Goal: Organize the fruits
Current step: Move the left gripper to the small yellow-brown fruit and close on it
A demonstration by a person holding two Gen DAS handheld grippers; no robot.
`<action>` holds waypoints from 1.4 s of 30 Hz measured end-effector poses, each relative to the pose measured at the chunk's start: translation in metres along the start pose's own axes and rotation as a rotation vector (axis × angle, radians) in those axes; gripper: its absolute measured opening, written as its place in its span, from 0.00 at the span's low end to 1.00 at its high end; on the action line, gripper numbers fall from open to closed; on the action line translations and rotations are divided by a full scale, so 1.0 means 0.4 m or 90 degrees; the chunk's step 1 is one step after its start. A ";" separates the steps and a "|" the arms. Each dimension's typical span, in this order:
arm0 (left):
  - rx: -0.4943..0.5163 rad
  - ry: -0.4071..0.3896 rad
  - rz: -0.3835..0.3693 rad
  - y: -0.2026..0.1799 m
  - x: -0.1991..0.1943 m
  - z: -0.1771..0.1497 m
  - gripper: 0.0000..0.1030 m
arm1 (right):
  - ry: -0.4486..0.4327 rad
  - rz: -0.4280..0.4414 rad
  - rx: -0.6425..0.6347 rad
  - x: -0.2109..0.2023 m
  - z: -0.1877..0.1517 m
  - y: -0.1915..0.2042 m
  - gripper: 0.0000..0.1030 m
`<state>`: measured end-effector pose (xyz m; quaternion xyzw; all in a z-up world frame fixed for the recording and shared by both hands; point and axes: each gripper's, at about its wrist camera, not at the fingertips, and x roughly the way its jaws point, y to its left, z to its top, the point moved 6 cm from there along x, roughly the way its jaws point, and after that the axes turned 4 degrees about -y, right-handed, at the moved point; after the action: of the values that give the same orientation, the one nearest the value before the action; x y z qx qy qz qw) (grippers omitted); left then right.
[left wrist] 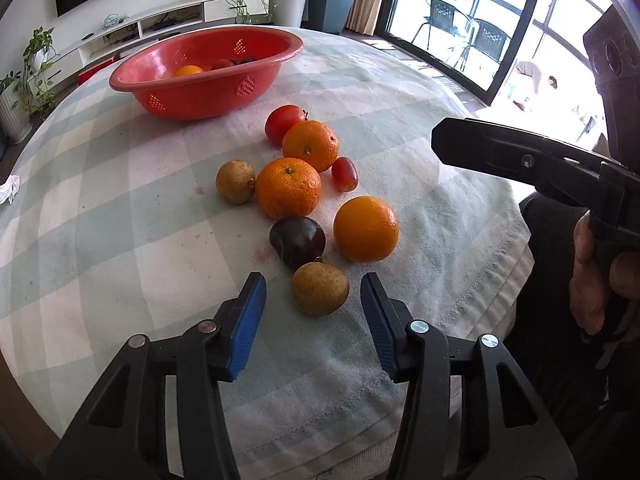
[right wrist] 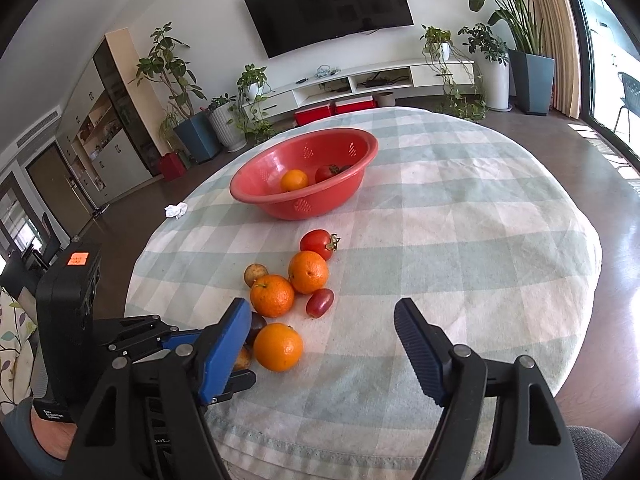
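Checked cloth (right wrist: 460, 240) in pale green and white is spread over the round table. Fruits (left wrist: 288, 188) are clustered near its front edge, the red bowl (left wrist: 192, 92) behind. Left gripper (left wrist: 314, 300) is set around a brown fruit (left wrist: 319, 289), pads apart from it. Right gripper (right wrist: 320, 344) is held wide, empty. Television (right wrist: 328, 4) and plants (right wrist: 168, 68) are seen beyond.

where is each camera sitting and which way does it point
Left wrist view: sits on the left hand-held gripper, looking down and forward over a brown fruit between its open blue fingers, toward the red basket; the right hand-held gripper and a hand show at right.
Right wrist view: sits on the right hand-held gripper, open, facing the basket and the television; the left hand-held gripper shows at lower left.
Both share the checked tablecloth, basket and loose fruit.
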<state>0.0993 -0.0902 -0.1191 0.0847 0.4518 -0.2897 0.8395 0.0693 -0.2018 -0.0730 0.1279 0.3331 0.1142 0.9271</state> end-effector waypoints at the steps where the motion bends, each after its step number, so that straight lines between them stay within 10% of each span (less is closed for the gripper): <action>1: 0.001 -0.001 0.001 0.001 0.001 0.001 0.44 | 0.000 0.000 -0.001 0.000 0.000 0.000 0.75; 14: 0.018 -0.005 0.000 -0.008 0.001 0.000 0.26 | 0.005 0.000 -0.005 0.007 -0.010 0.003 0.72; 42: -0.068 -0.045 -0.010 0.099 -0.072 -0.039 0.26 | 0.132 -0.020 -0.097 0.120 -0.104 0.092 0.52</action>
<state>0.0984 -0.0398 -0.1096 0.0258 0.4376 -0.2746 0.8558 0.0737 -0.1462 -0.1208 0.0390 0.4195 0.1372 0.8965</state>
